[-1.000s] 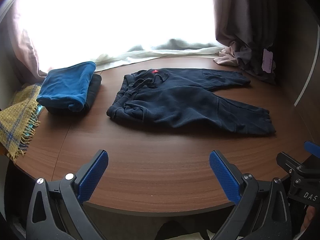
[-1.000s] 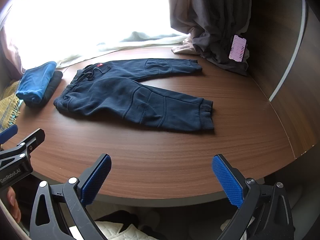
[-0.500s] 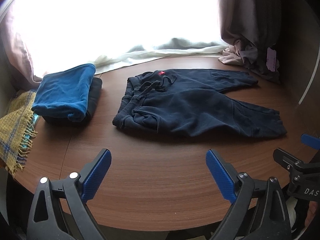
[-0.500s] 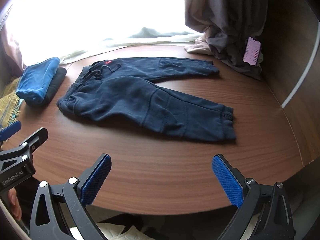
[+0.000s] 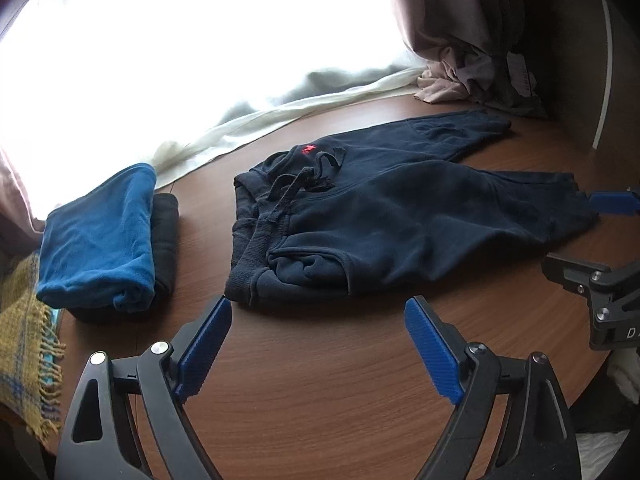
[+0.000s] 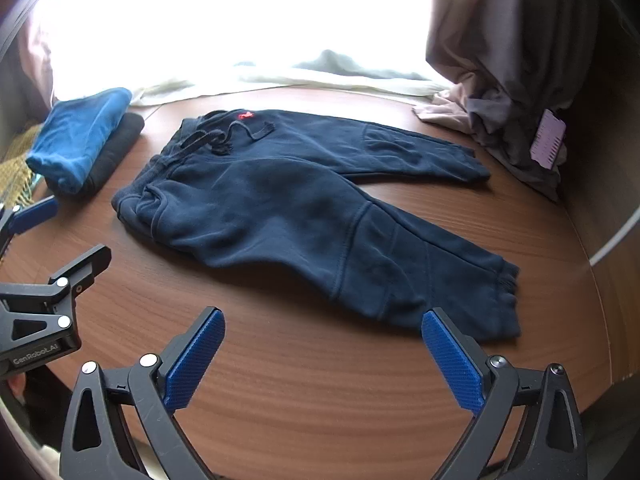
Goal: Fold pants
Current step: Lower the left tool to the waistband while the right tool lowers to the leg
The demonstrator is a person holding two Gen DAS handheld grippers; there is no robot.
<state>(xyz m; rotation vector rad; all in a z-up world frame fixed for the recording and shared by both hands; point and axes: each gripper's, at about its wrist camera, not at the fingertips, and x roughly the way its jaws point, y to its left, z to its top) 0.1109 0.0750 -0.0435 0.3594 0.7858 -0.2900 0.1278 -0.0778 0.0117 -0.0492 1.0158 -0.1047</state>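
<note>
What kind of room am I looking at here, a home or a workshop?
Most likely a home, by a window. Curtains hang beside bright glass, a round wooden table holds navy pants laid flat, and folded clothes are stacked next to them, with a yellow blanket nearby.

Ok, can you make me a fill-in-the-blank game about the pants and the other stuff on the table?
1. The navy pants lie spread out on the wooden ____.
2. The little logo near the waistband is coloured ____.
3. The blue folded cloth rests on top of a folded ____ garment.
4. Both the left gripper and the right gripper have their jaws ____.

Missing words: table; red; black; open
</note>
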